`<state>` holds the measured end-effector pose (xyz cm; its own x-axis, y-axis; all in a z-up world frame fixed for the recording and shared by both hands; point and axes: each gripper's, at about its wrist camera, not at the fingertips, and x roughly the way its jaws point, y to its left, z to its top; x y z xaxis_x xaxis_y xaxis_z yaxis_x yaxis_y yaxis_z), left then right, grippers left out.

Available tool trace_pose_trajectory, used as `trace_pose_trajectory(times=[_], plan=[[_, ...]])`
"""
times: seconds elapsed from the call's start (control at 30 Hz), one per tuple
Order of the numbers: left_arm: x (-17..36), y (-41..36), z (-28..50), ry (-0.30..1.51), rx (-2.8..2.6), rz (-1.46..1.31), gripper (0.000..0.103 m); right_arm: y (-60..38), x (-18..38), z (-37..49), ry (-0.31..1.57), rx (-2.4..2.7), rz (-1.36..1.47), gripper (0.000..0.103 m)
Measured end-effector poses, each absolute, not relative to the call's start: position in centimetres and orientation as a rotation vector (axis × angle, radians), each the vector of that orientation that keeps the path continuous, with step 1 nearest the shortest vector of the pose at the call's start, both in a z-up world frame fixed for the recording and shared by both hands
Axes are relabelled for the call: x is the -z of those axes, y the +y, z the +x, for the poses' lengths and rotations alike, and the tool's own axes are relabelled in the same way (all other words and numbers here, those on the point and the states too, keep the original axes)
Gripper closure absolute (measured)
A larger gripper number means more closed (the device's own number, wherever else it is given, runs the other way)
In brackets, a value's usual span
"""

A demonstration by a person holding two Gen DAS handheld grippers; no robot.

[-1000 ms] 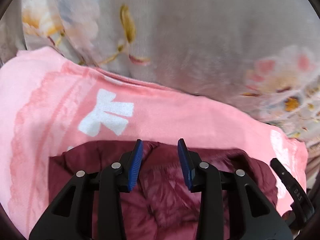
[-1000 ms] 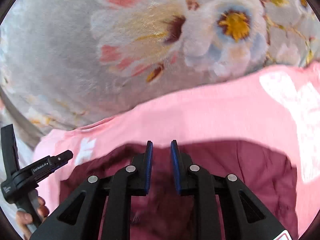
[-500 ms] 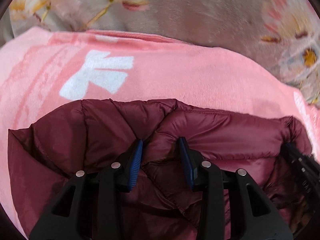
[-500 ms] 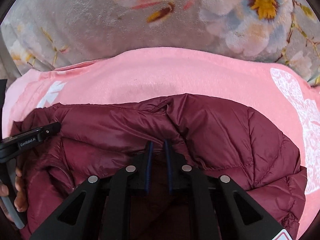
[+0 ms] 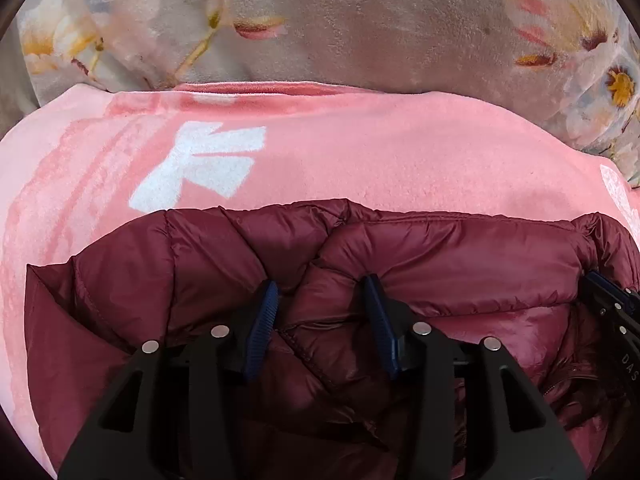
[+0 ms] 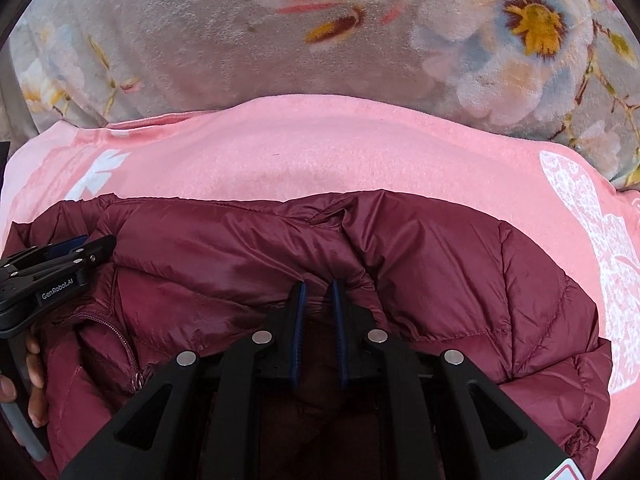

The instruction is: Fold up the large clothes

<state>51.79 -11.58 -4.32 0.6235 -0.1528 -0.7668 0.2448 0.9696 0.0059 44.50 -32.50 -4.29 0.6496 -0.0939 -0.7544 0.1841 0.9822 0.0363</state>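
Jaws on my left gripper [image 5: 320, 308] are opening, with a puffy fold of the maroon quilted down jacket [image 5: 440, 256] bulging between the blue pads but no longer squeezed. On my right gripper [image 6: 318, 304] the jaws are narrow and easing apart, a thin pinch of the same jacket between them. The jacket lies bunched on a pink fleece blanket with white prints [image 5: 360, 152], which is spread over a grey floral plush blanket [image 5: 380, 20].

I judge the jacket light, springy and slick-shelled; it will puff back and slide, so seams, the hem or the collar edge give the surest hold. The zipper [image 6: 124, 344] near my left hand [image 6: 24, 384] could snag. Nothing else crowds the fold.
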Motion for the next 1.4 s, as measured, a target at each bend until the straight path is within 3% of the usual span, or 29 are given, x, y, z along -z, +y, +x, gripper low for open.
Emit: trace_pose_trajectory(times=[0.73,0.93,1.0,1.17,1.2,1.23,1.3,1.4], plan=[[4.3,-12.0,51.6,0.860,0.206,0.147,0.051,-32.5,4.3,44.5,0.853,0.160,0.114,0.091],[4.8,-12.4,51.8,0.855,0.171,0.181,0.042,-32.0,4.4,44.7,0.860,0.181,0.083,0.091],[4.9,-12.5,51.9,0.855,0.145,0.193,0.034,-31.5,4.4,44.9,0.863,0.200,0.045,0.091],[3.4,-10.6,50.1,0.905,0.128,0.169,0.029,-32.9,1.4,40.6,0.872,0.128,0.187,0.084],[2.5,-9.5,48.6,0.917,0.169,0.122,0.028,-33.6,-0.1,37.9,0.851,0.102,0.242,0.077],[1.5,-8.2,46.9,0.930,0.221,0.078,0.027,-34.0,-1.0,35.7,0.836,0.097,0.264,0.062],[-0.2,-5.3,43.0,0.930,0.285,0.037,0.011,-35.4,-3.3,29.0,0.793,0.117,0.286,0.049],[-1.5,-0.4,36.1,0.916,0.301,0.071,0.009,-37.1,-4.8,20.3,0.765,0.154,0.300,0.046]])
